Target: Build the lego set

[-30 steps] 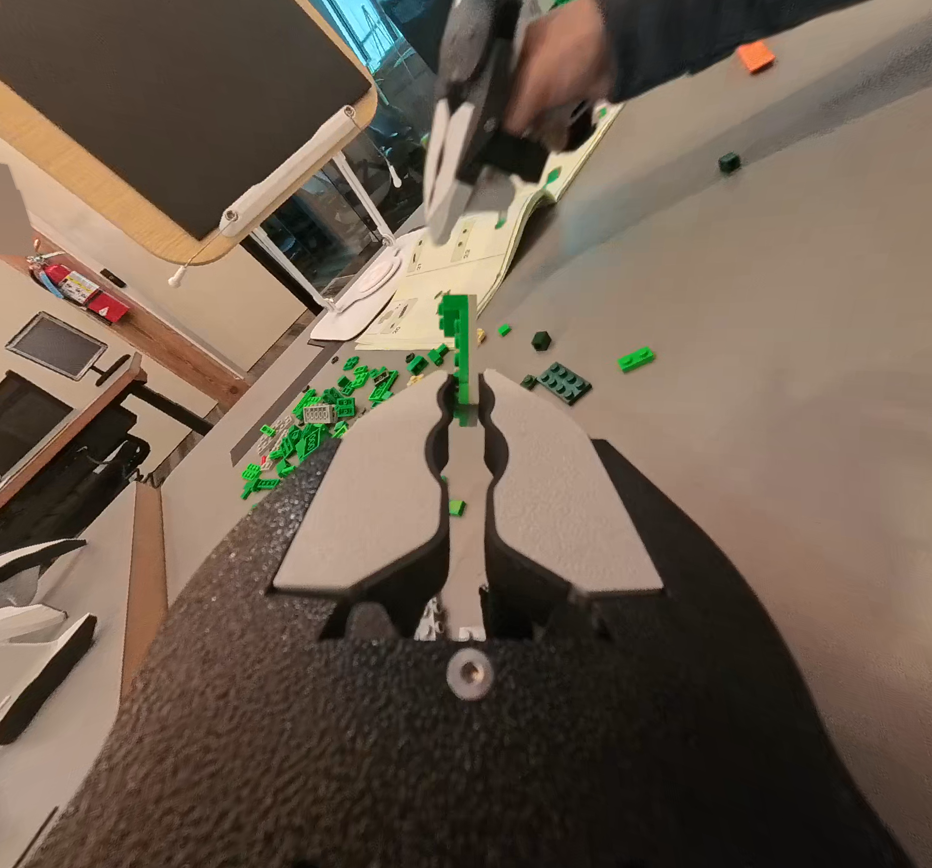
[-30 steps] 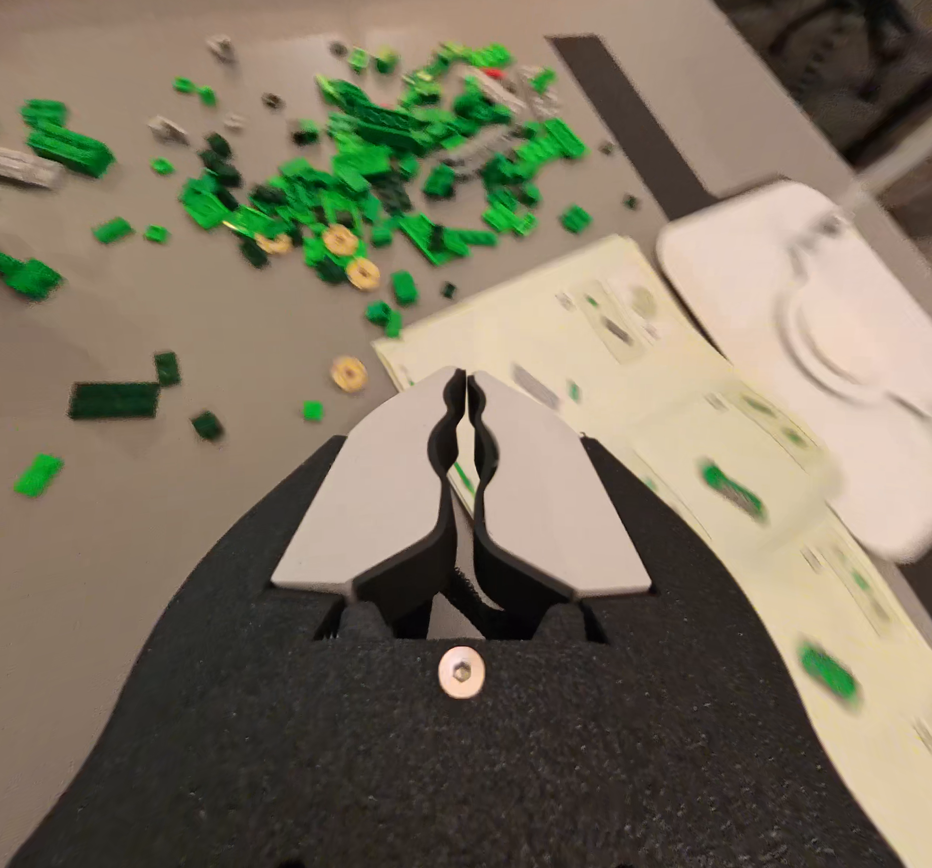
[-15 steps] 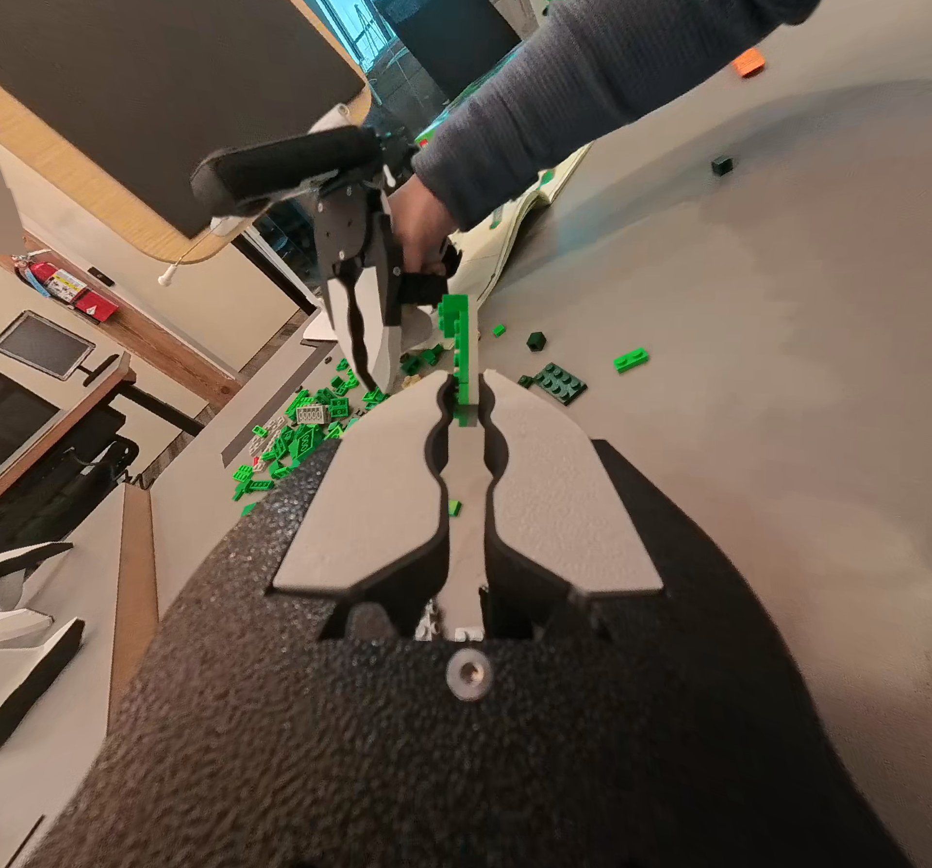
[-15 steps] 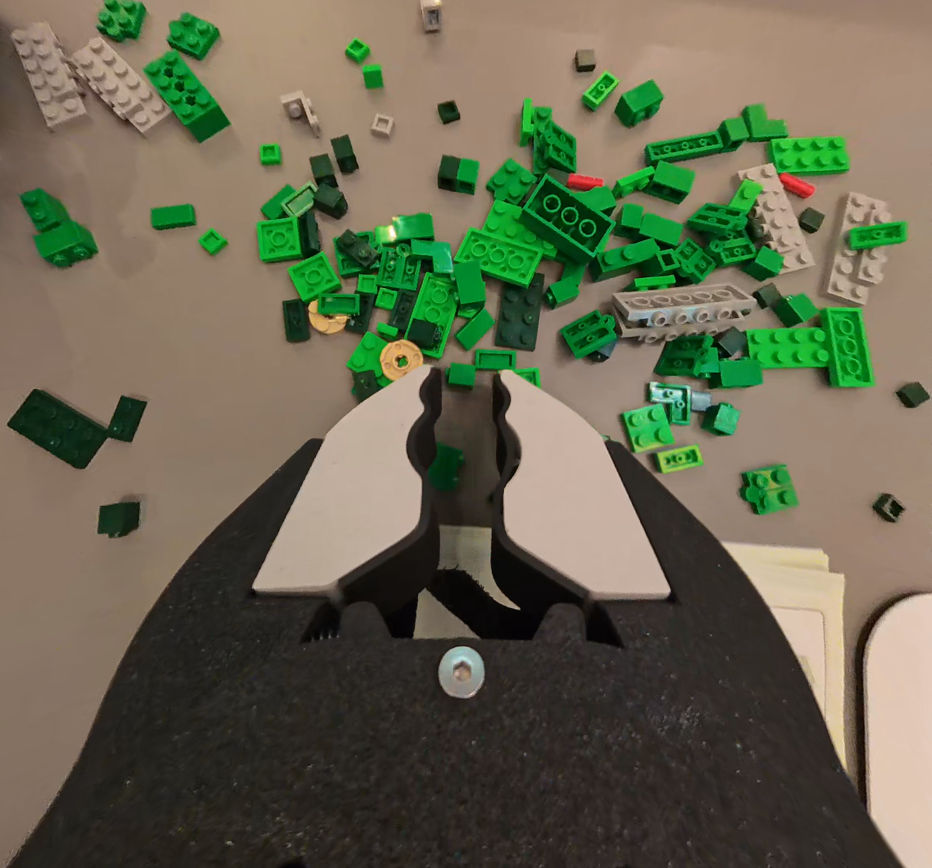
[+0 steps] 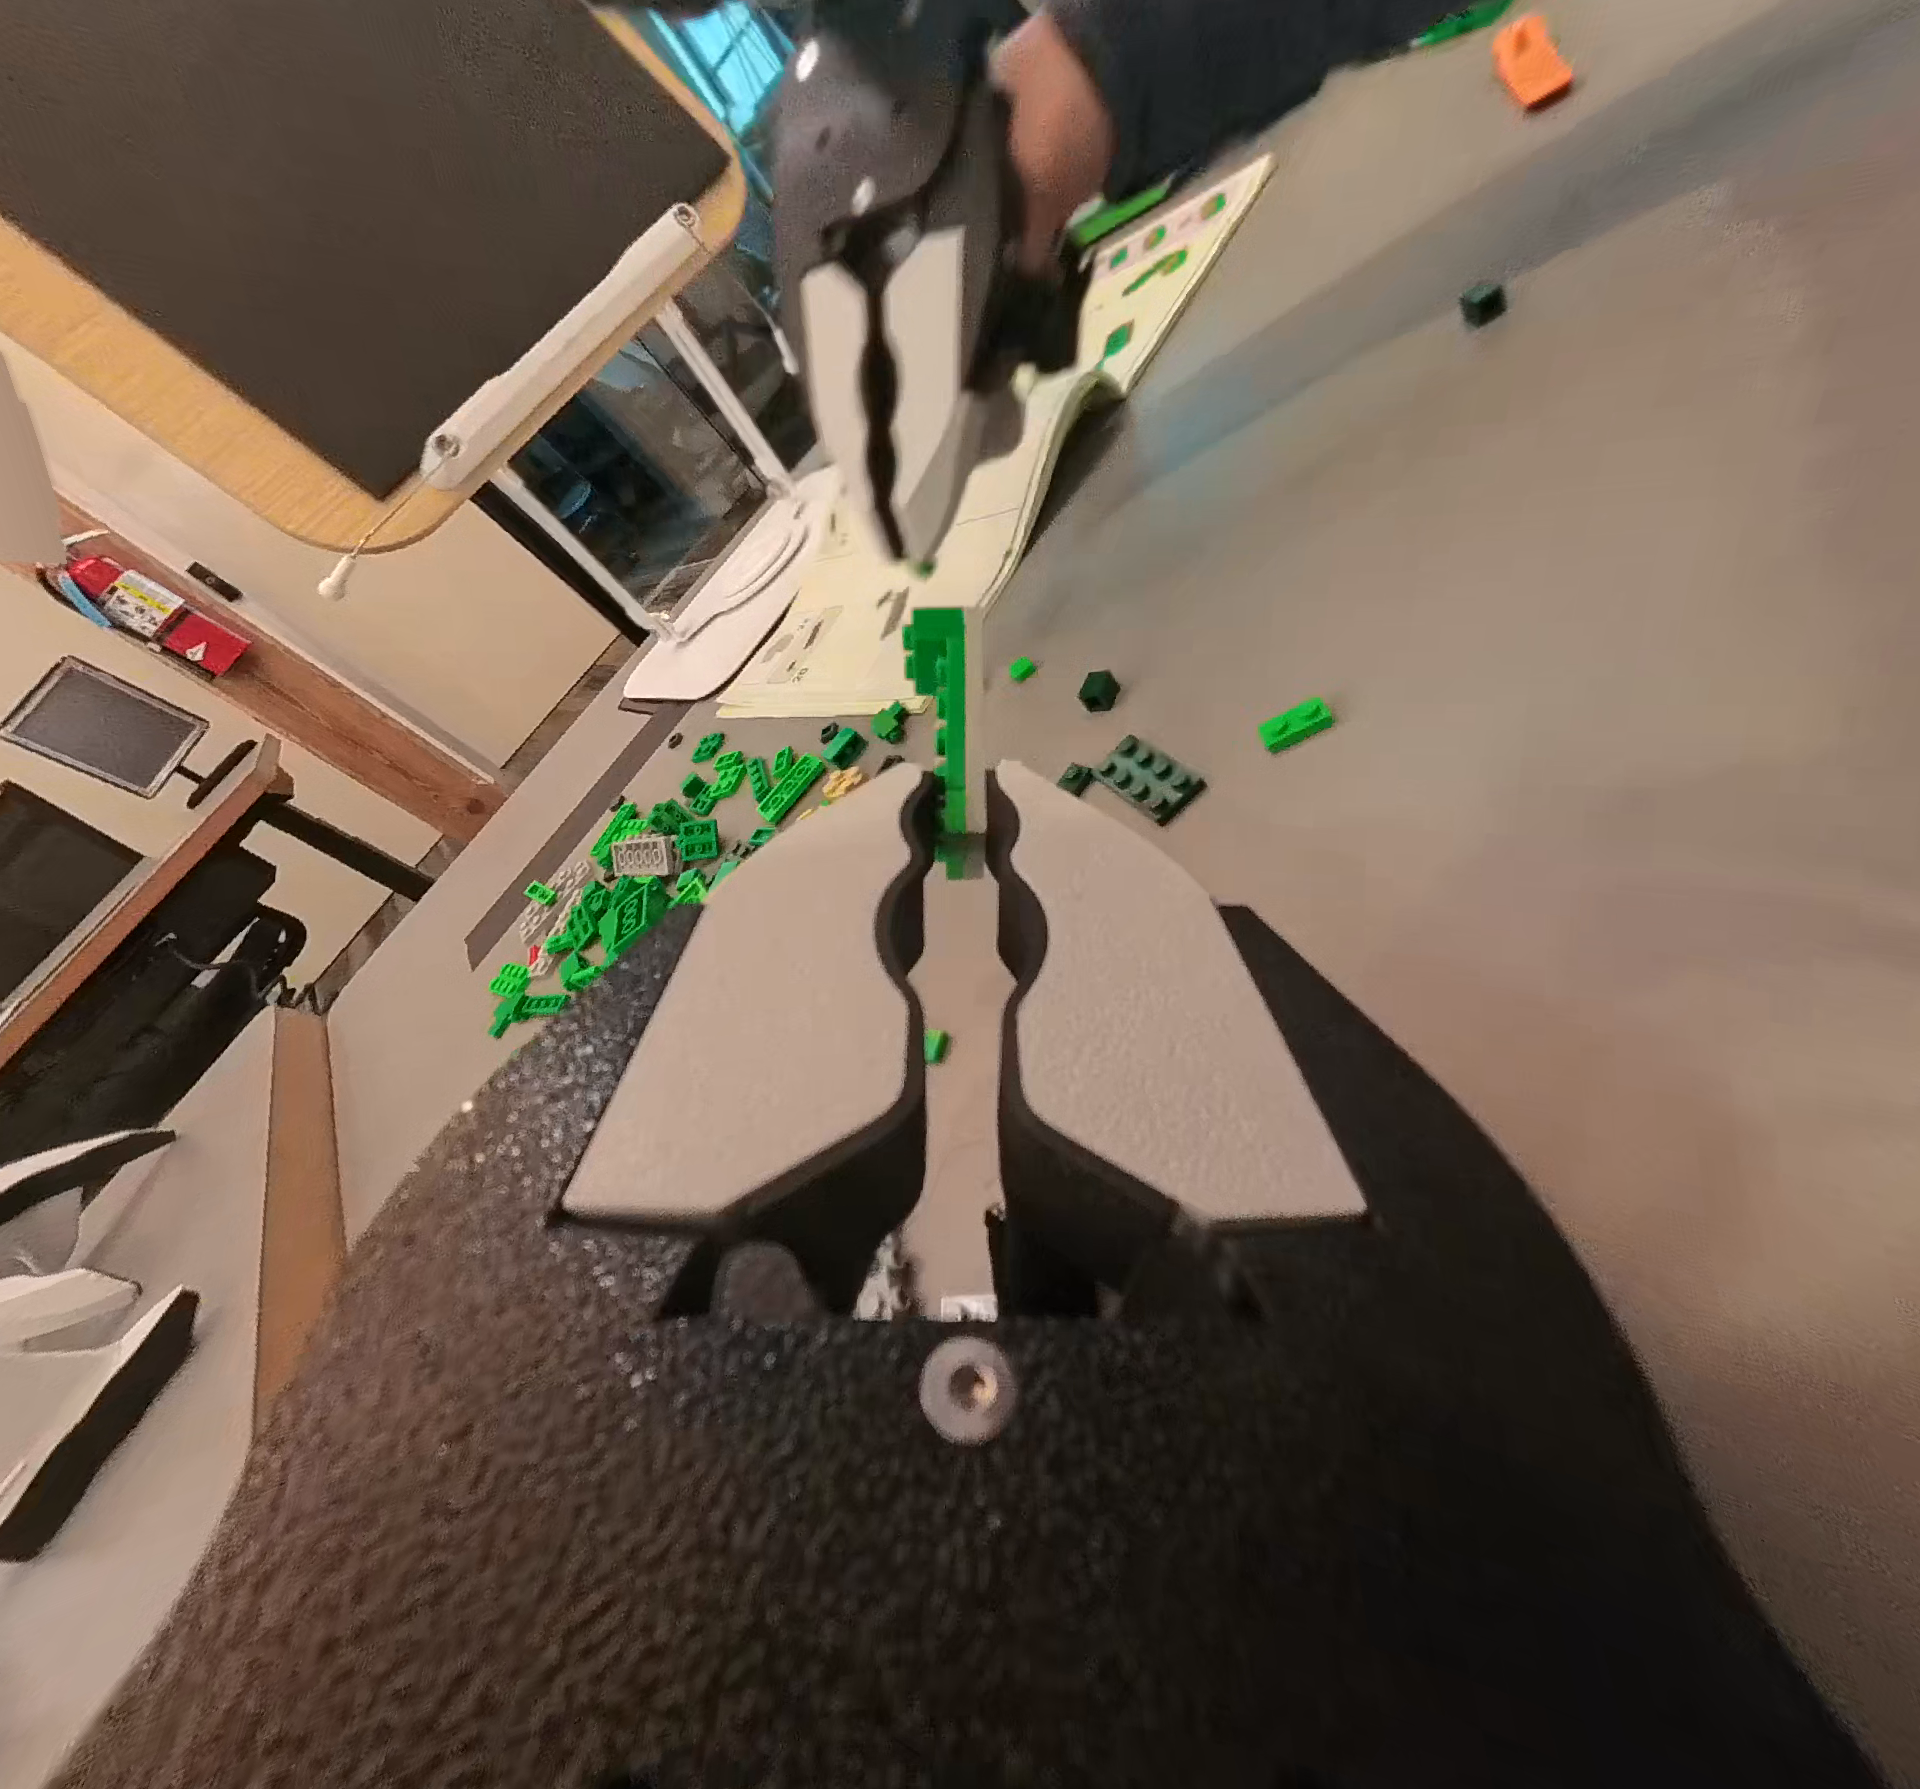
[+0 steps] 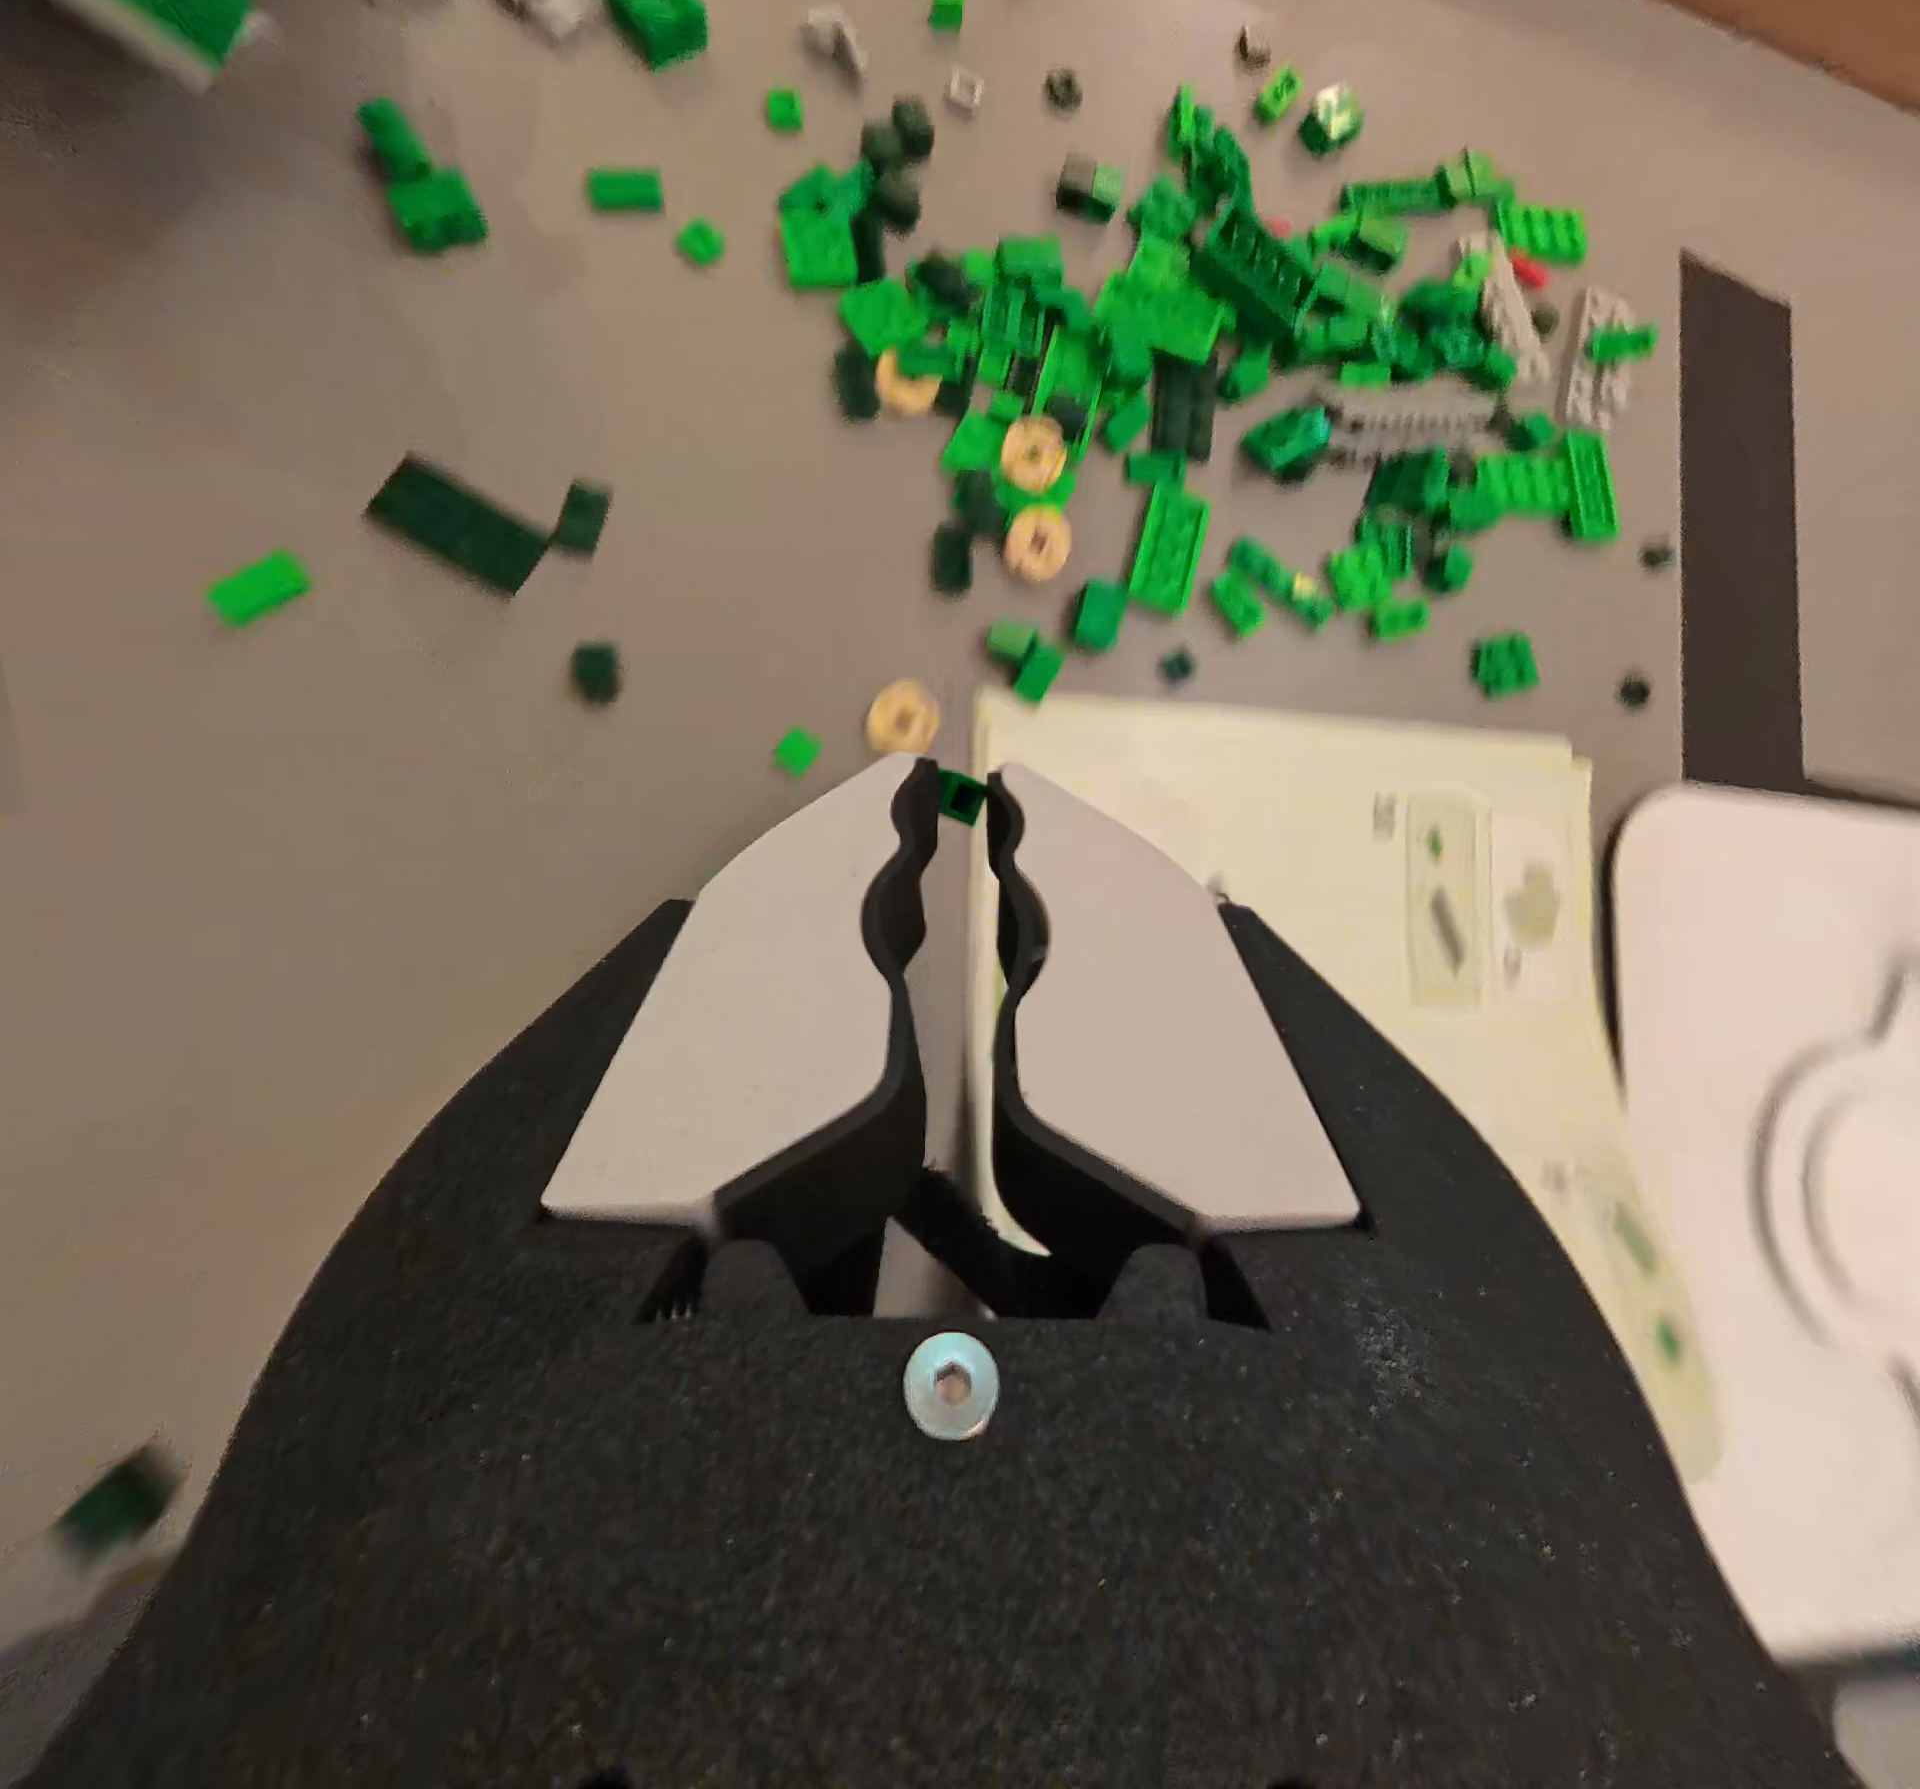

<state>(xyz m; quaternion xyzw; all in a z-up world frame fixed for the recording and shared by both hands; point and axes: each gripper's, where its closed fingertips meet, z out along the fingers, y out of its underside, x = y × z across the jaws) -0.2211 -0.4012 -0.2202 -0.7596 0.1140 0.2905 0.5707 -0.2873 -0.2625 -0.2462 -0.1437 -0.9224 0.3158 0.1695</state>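
Pinching a small dark green brick (image 6: pixel 960 797) at right gripper (image 6: pixel 954 783) tips

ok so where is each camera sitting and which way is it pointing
Left wrist view: on the left gripper, low, looking across the table; its jaws pinch a green lego stack.
Right wrist view: on the right gripper, looking down at the brick pile; its jaws pinch a small dark green brick.
Shared: brick pile, instruction booklet; the left view shows the right gripper.

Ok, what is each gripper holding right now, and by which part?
Left gripper clamps the green brick assembly at its near end. Right gripper pinches a small dark green piece between its fingertips.
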